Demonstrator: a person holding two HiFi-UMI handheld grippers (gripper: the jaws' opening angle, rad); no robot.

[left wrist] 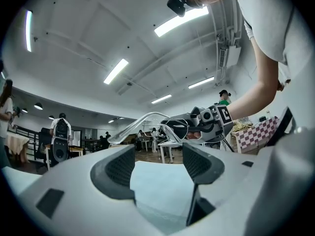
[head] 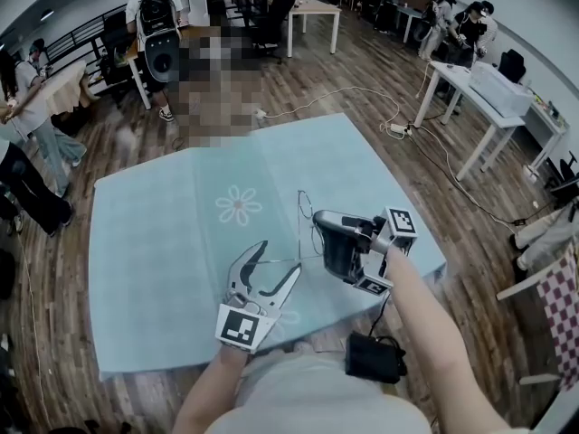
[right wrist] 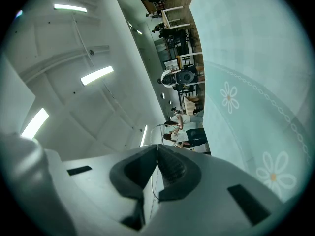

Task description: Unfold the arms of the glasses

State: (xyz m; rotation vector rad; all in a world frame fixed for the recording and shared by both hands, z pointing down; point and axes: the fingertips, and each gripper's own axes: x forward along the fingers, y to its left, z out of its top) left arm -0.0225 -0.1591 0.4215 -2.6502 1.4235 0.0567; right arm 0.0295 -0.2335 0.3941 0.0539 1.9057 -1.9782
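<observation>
Thin wire-rimmed glasses [head: 306, 217] hang above the light blue tablecloth [head: 163, 242], near the table's front edge. My right gripper [head: 317, 229] is shut on their frame; in the right gripper view the wire [right wrist: 158, 134] runs out from between the closed pads. One clear arm of the glasses [left wrist: 147, 118] reaches toward my left gripper [head: 279, 259], which stands open. In the left gripper view the arm arcs just beyond the open left gripper [left wrist: 158, 156] and no pad presses on it. Behind the arm the right gripper [left wrist: 206, 124] holds the frame.
Flower prints [head: 239, 205] mark the cloth. White tables [head: 470, 84] stand at the back right, with a cable [head: 398, 127] on the wooden floor. Several people stand at the left and at the back. A checkered cloth [head: 565, 306] is at the far right.
</observation>
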